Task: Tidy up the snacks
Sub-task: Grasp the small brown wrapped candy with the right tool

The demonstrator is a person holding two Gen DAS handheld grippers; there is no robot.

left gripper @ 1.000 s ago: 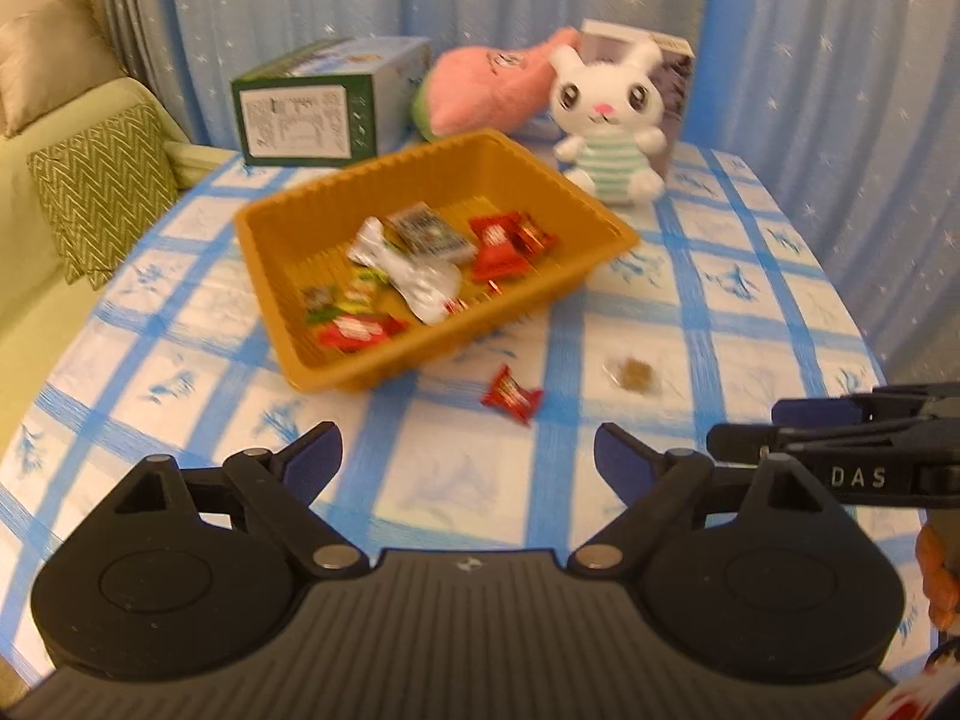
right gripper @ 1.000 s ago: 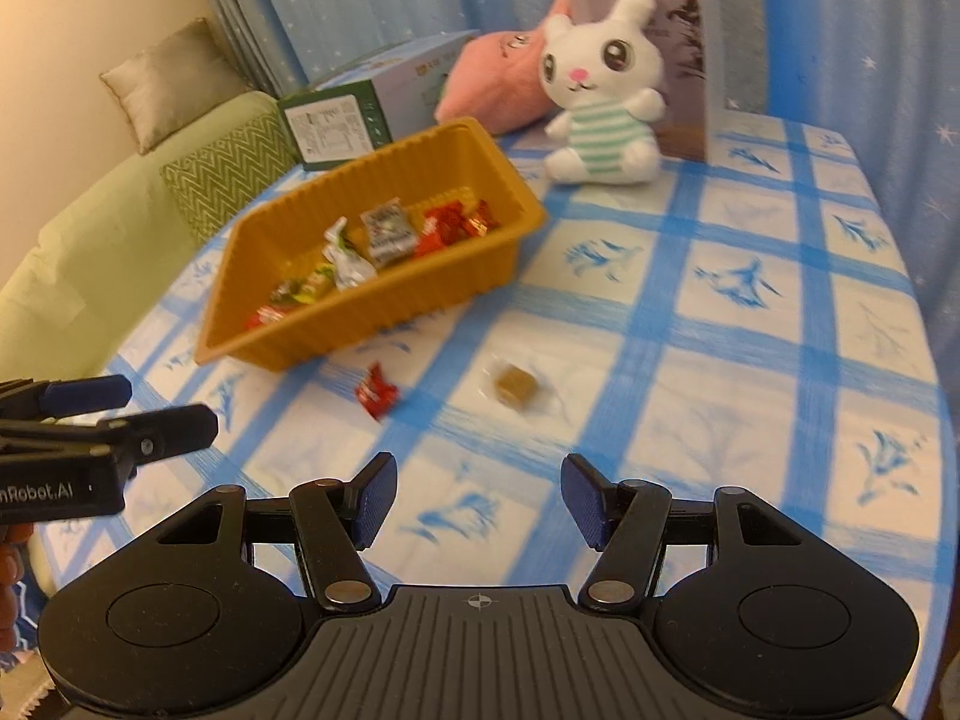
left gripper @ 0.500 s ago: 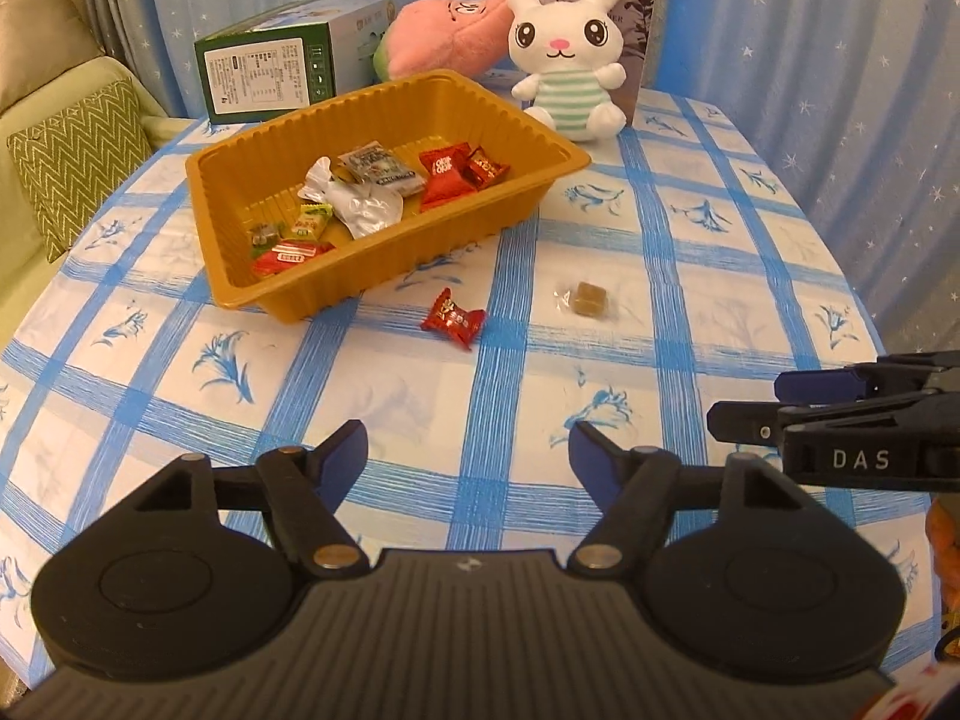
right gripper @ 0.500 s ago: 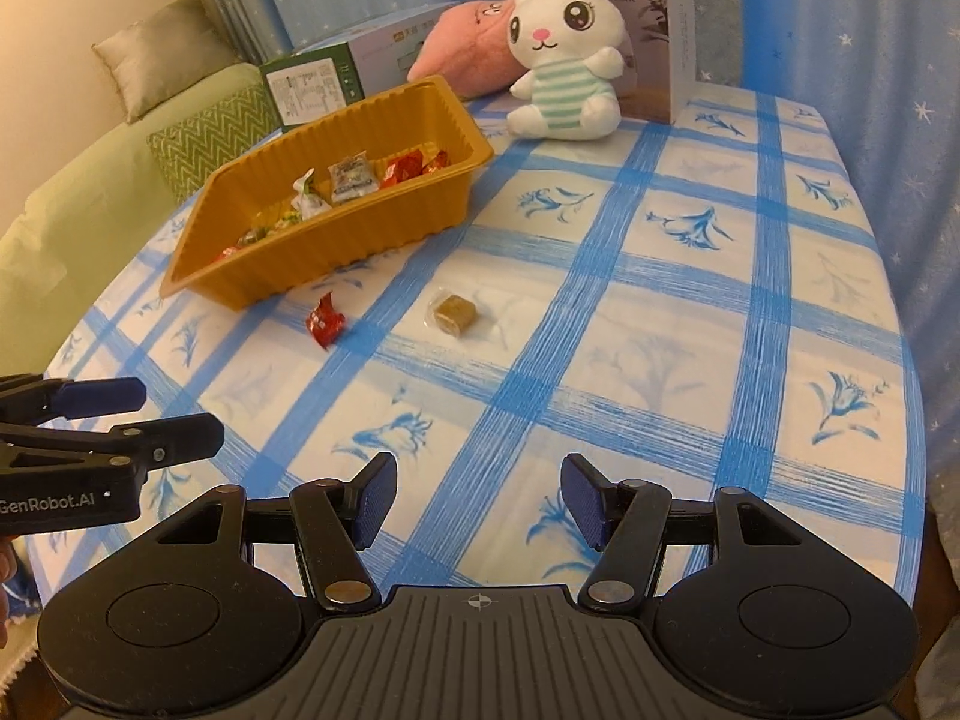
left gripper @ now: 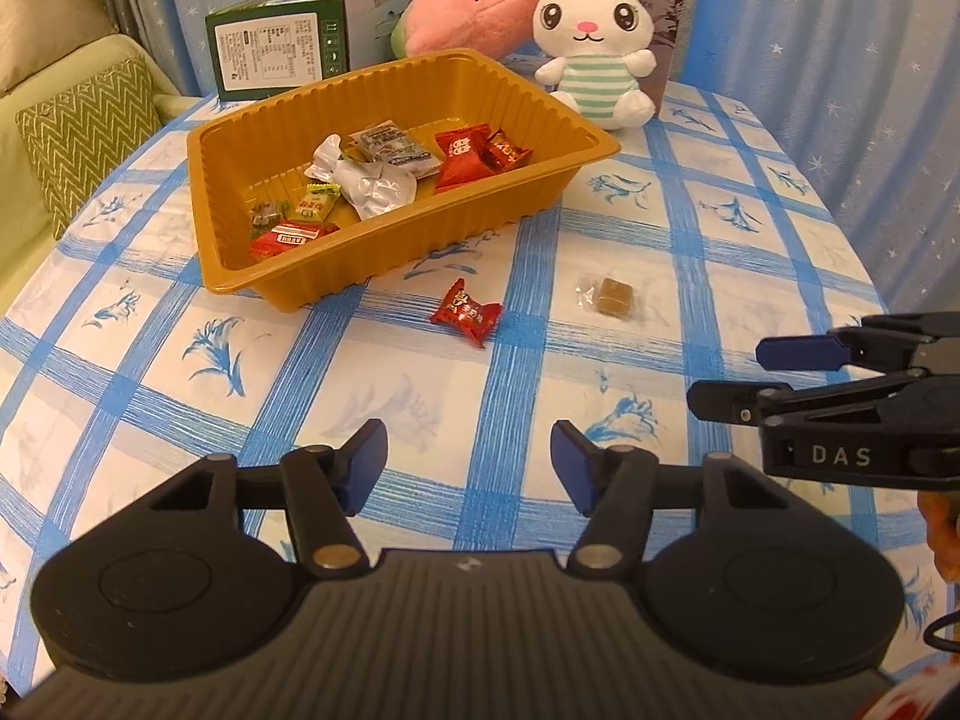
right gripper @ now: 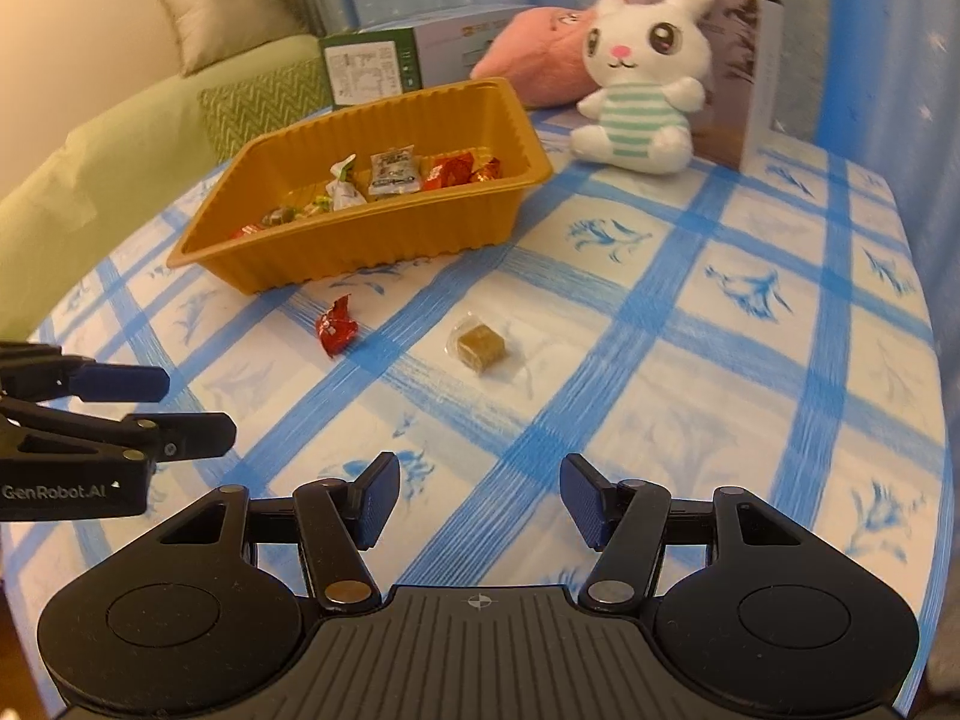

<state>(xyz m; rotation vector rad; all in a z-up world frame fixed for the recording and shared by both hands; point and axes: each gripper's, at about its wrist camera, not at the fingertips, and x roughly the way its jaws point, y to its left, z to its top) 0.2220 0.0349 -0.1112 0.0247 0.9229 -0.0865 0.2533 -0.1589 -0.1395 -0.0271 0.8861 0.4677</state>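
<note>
An orange tray (left gripper: pixel 603 144) (right gripper: pixel 516 180) on the blue-checked tablecloth holds several wrapped snacks. In front of it lie two loose ones: a red wrapped candy (left gripper: pixel 467 312) (right gripper: pixel 336 324) and a brown cube in clear wrap (left gripper: pixel 613 297) (right gripper: pixel 480 348). My left gripper (left gripper: pixel 468 465) hovers over the cloth short of the red candy; its jaws are closing with nothing between them. My right gripper (right gripper: pixel 479 501) hangs open and empty, short of the brown cube. Each gripper shows at the edge of the other's view.
A white plush rabbit (left gripper: pixel 594 42) (right gripper: pixel 642 84), a pink plush (left gripper: pixel 474 6), a green-and-white box (left gripper: pixel 300 36) and a tall carton (right gripper: pixel 744 72) stand behind the tray. A sofa with cushions (left gripper: pixel 78 126) lies left of the table. Curtains hang behind.
Both grippers have sunk toward the table and the snacks look nearer. The left jaws have narrowed. The right view has rolled, tilting the scene.
</note>
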